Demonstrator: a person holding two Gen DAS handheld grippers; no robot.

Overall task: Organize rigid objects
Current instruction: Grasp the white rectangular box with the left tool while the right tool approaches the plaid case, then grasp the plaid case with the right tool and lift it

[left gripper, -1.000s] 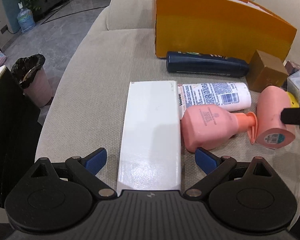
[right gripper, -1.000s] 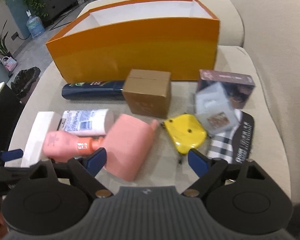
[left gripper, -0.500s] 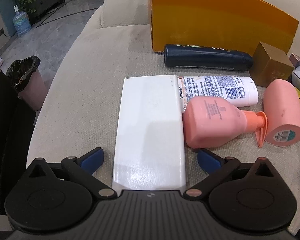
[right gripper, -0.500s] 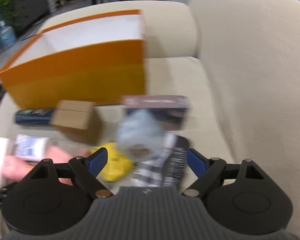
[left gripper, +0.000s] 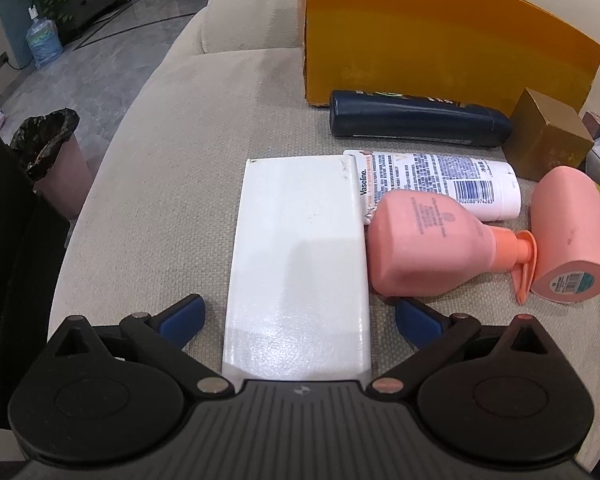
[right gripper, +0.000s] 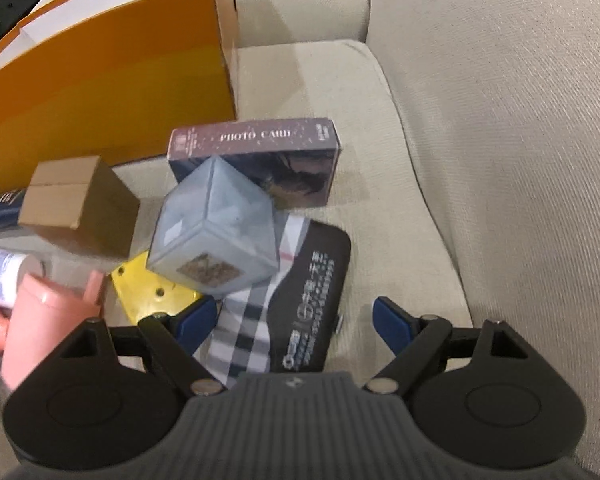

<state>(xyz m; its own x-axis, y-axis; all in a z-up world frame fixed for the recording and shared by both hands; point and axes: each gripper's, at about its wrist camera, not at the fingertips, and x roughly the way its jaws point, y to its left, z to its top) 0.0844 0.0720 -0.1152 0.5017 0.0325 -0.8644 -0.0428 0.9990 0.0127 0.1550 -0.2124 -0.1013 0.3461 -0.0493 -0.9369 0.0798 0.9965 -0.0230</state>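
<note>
Sorting so far: judging from both views, almost nothing is put away yet; every item I can see lies on the beige cushion (left gripper: 172, 152) outside the orange box (left gripper: 440, 40), which stands in the upper part of both frames. Its inside is not visible, so I cannot tell if something is already in it.
Left tool: the left gripper (left gripper: 298, 318) is spread wide at the bottom of the left view, and the near end of the white flat box (left gripper: 300, 256) lies between its blue tips without touching them. It grasps nothing.
Right tool: the right gripper (right gripper: 294, 320) is also wide apart, though its jaws have just been closing a little. The black and checkered packet (right gripper: 284, 320) lies between the tips, low in the centre of the right view, and is not pressed.
Things left, left view: the dark blue bottle (left gripper: 418, 124) lies just before the orange box; the white tube (left gripper: 440, 184) and pink pump bottle (left gripper: 428, 248) touch the white flat box on its right side; the pink cylinder (left gripper: 568, 236) is at the right edge.
Things left, right view: the brown carton (right gripper: 76, 204), photo card box (right gripper: 256, 160), grey cube (right gripper: 216, 232) and yellow item (right gripper: 152, 292) crowd the centre left.
Next step, my guess: each tool seems ready to close on the item under it.
</note>
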